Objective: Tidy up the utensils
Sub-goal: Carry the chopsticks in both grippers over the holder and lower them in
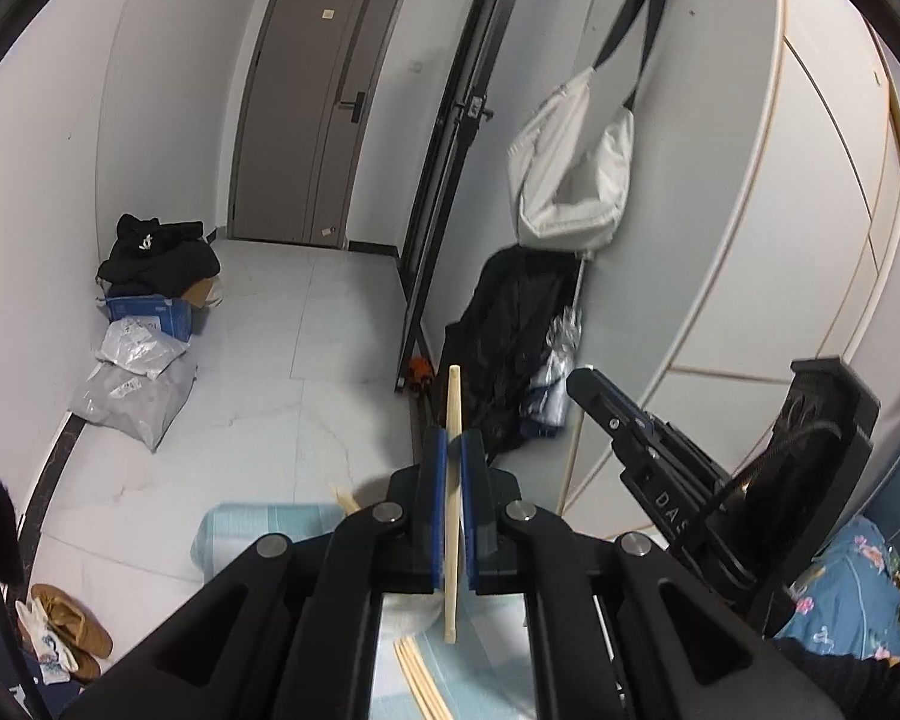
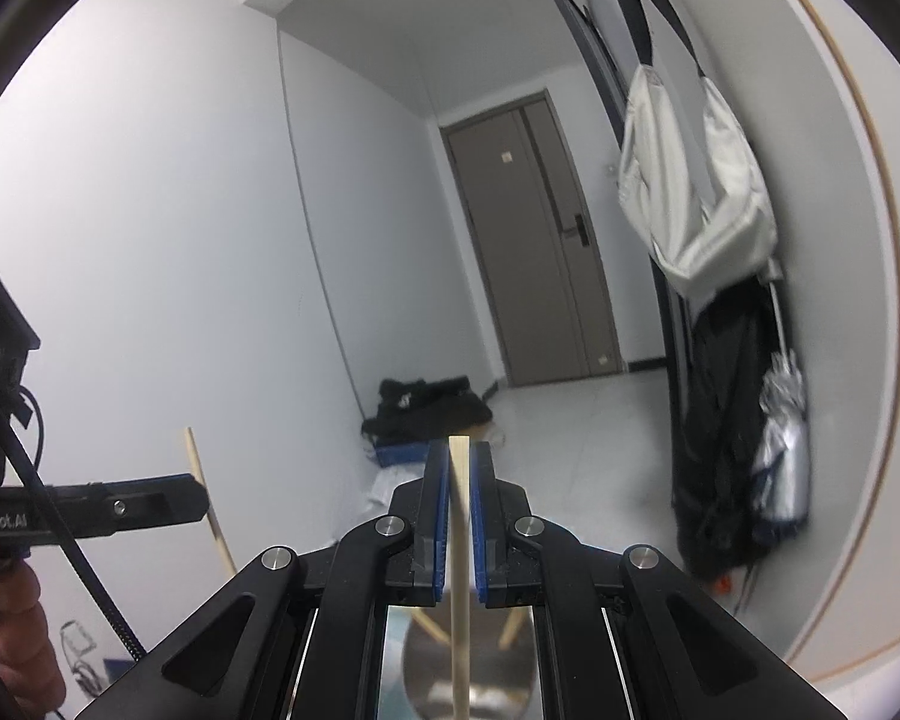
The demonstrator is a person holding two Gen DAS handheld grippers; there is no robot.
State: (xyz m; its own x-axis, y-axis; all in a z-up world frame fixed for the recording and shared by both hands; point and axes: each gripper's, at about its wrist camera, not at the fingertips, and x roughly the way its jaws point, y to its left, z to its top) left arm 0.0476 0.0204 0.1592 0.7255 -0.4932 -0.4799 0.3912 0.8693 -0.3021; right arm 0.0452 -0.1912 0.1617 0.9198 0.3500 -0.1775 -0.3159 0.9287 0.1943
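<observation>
In the left wrist view my left gripper [image 1: 453, 441] is shut on a pale wooden chopstick [image 1: 453, 396] that stands nearly upright between the blue pads. More chopsticks [image 1: 417, 675] lie below it on a light blue mat [image 1: 252, 531]. My right gripper [image 1: 588, 387] hangs to the right, level with it. In the right wrist view my right gripper [image 2: 459, 450] is shut on a second upright chopstick [image 2: 459, 606]. Under it sits a shiny round metal container [image 2: 432, 669] with sticks leaning in it. The left gripper [image 2: 198, 495] shows at the left with its chopstick [image 2: 193, 450].
A grey door [image 1: 318, 108] closes the far end of a white tiled hallway. A white bag [image 1: 570, 174] and black clothes [image 1: 510, 348] hang on the wardrobe at the right. Parcels [image 1: 132, 384] and a black heap lie at the left wall, shoes [image 1: 72, 630] near the bottom left.
</observation>
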